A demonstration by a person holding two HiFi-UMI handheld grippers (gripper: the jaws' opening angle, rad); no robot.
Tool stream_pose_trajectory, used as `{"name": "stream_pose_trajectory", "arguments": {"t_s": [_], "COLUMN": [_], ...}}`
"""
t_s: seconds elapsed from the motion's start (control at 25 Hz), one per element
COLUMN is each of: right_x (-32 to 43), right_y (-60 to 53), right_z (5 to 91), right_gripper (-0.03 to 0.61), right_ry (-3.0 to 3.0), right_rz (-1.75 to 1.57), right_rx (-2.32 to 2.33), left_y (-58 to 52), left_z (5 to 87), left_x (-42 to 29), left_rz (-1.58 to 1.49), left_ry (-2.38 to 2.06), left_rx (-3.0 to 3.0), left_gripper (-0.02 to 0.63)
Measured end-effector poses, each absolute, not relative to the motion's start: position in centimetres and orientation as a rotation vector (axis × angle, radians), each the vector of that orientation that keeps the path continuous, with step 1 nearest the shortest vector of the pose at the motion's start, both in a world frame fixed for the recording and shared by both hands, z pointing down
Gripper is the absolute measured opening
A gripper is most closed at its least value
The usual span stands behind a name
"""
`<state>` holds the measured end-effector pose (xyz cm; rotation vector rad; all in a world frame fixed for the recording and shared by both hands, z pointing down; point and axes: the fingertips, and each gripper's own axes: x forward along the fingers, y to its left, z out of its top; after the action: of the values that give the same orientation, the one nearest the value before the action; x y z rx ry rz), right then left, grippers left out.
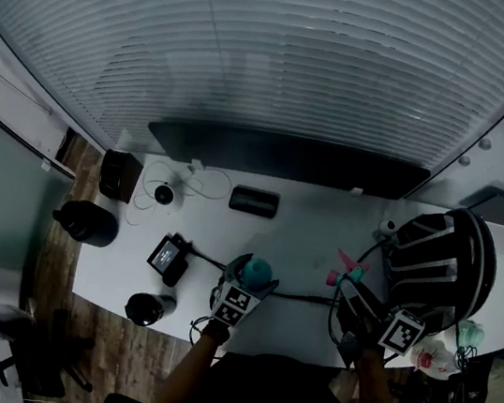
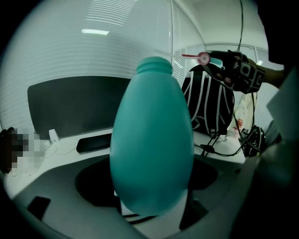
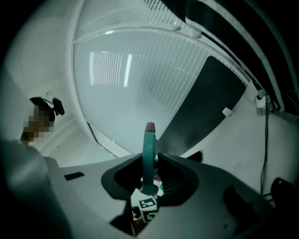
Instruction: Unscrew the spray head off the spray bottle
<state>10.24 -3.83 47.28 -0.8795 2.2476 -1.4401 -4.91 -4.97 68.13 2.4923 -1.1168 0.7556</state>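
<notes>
Spray head (image 3: 149,154), already off, is pinched in the right gripper's (image 3: 150,163) fingers, well apart from the bottle (image 2: 152,140), which the left gripper's (image 2: 152,196) fingers clasp steady at the worktop's (image 1: 314,229) near edge.

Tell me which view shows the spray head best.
The right gripper view: the spray head stands close between the jaws. The left gripper view shows it small and far; the head view, a tiny pink-teal shape.

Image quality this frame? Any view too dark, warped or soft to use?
Head view: underexposed, fisheye bends the blinds. Left gripper view: bottle fills the centre, slightly soft; black vignette corners. Right gripper view: spray head clear against bright blinds.
</notes>
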Motion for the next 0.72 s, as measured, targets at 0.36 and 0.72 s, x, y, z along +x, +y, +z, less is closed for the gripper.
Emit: {"name": "stream_pose_trajectory", "arguments": {"t_s": [0.36,0.72], "right_x": [13.5,12.9], "right_y": [-2.9,-2.9], "right_z": [48.3,47.4], "right_gripper": [0.091,0.092], "right_ry": [2.058,2.105], "right_rz": [-1.47,-1.413], "right_rx": [-0.901,-0.861], "left_y": [-9.3,-9.1], "left_z": [72.2,75.1], "left_x": [-1.2,-0.9], "left_rz": [0.949,0.93], "left_ry": [-1.045,-1.035], "left_rx": [2.478,2.47], "left_gripper": [0.413,0.413]}}
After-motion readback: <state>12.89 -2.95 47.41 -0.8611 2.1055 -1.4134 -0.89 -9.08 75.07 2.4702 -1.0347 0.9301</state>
